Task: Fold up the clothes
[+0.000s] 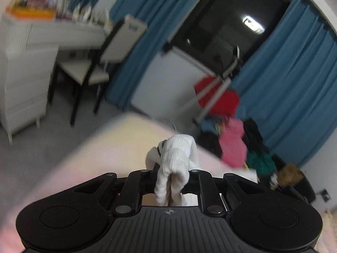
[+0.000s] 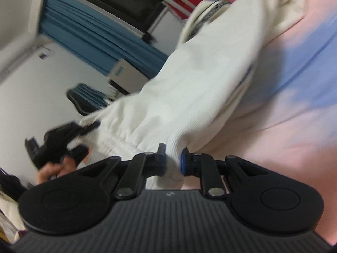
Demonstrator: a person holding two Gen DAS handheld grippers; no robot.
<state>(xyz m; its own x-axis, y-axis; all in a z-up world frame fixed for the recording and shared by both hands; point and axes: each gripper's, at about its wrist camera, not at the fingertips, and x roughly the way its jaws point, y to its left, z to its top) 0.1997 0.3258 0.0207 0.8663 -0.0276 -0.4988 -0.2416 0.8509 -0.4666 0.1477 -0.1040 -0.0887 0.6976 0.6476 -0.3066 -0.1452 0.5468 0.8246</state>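
**Both grippers clamped on a white ribbed garment above the bed**

The left gripper (image 1: 171,177) has its two black fingers closed on a bunch of white ribbed cloth, which rises in front of the camera like a small hump and hangs down between the fingers. The right gripper (image 2: 173,162) is also clamped on cloth: its blue-padded fingertips (image 2: 183,162) pinch the ribbed hem of the white garment (image 2: 189,88), and a small fold of the hem sticks out below the pads.

In the right wrist view the garment stretches from the right gripper up and to the right, and part of it lies on the pink and blue bedsheet (image 2: 294,84). At the left of that view the other gripper appears, blurred, in a person's hand (image 2: 53,168), touching the gathered edge of the same garment.

In the left wrist view the pale bed surface (image 1: 105,158) fills the lower part. Behind it are blue curtains (image 1: 294,73) on both sides of a dark window (image 1: 227,21), a white desk (image 1: 31,48) with a chair (image 1: 99,63) at the left, and a pile of coloured clothes (image 1: 233,145) on the floor near a drying rack (image 1: 217,88) with red cloth on it. Both views are blurred.
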